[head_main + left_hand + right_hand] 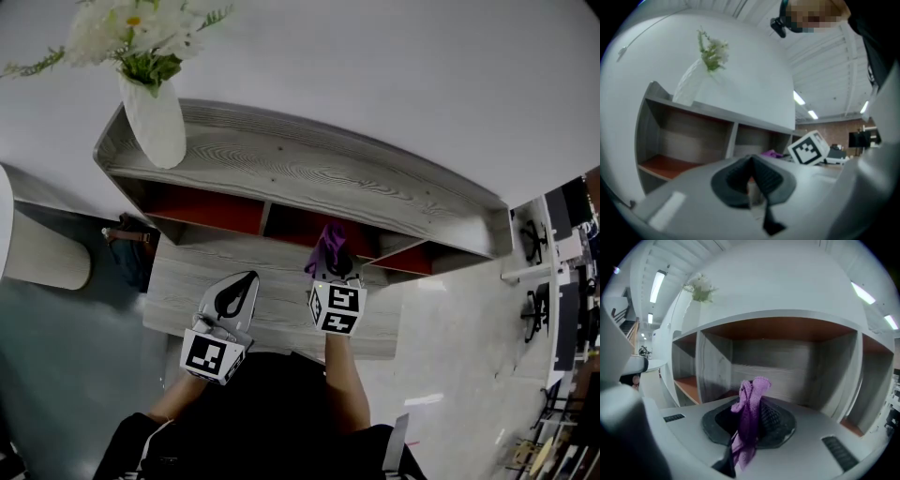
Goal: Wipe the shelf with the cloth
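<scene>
A grey wood-grain shelf unit with red-floored compartments stands against the white wall. My right gripper is shut on a purple cloth, held at the mouth of the middle compartment. In the right gripper view the cloth bunches up between the jaws and hangs down. My left gripper is shut with nothing in it, low over the lower ledge and left of the right one. In the left gripper view the shelf is ahead, and the right gripper's marker cube shows at right.
A white vase with flowers stands on the shelf top at the left end. A bag sits on the floor left of the unit. Chairs and desks are off to the right.
</scene>
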Available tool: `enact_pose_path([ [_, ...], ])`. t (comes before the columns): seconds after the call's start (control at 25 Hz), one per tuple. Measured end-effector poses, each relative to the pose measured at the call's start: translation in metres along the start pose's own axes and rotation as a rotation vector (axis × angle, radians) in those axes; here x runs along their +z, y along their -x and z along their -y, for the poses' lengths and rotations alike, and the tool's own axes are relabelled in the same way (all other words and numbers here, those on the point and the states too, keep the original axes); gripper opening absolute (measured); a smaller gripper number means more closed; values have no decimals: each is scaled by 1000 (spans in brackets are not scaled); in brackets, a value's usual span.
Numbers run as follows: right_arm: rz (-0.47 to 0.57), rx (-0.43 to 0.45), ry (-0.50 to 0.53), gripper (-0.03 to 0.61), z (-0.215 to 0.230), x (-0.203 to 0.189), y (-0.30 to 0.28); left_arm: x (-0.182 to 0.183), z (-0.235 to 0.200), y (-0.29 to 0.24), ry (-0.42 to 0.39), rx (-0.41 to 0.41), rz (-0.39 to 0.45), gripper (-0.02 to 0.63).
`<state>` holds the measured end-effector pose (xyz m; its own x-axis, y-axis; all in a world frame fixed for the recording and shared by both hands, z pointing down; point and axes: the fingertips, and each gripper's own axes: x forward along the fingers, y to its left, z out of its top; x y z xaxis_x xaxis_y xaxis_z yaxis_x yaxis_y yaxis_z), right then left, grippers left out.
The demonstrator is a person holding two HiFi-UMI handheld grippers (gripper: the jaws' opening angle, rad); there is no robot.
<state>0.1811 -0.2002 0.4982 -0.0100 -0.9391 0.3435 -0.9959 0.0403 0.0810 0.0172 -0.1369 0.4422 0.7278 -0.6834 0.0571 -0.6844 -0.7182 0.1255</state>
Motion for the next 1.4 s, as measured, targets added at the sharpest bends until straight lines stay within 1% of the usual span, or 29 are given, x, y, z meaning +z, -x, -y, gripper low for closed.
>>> enact_pose_path([
  [0.2,-10,-175,-20,46,59,1,5,2,19,-16,-6,-58,4,-2],
  [0.28,-25,-230,-29,46,76,-2,2,3,25,-22,-10,-78,5,-2],
  [0.52,-98,-299,-56,48,104,-19,-11,5,35,-34,-18,-113,6,-2],
  [0.64,-104,-334,-54,46,110,-20,-15,6,37,-38,-21,-119,9,-2],
  [0.84,-65,-392,35,47,110,-1,-4,7,36,-41,-24,-120,4,-2],
  [0.92,-68,-418,74,47,113,5,0,5,34,-42,-22,-121,-1,-2],
  [1.0,-93,-424,90,47,115,4,-6,3,33,-43,-21,-122,-4,-2],
  [1.12,-151,-403,76,46,115,-14,-26,3,33,-43,-21,-121,-6,-2],
  [1.24,-203,-395,85,47,116,-29,-39,4,31,-42,-23,-118,-10,-2],
  [1.4,-255,-397,104,46,120,-37,-48,3,27,-43,-20,-109,-11,-2],
])
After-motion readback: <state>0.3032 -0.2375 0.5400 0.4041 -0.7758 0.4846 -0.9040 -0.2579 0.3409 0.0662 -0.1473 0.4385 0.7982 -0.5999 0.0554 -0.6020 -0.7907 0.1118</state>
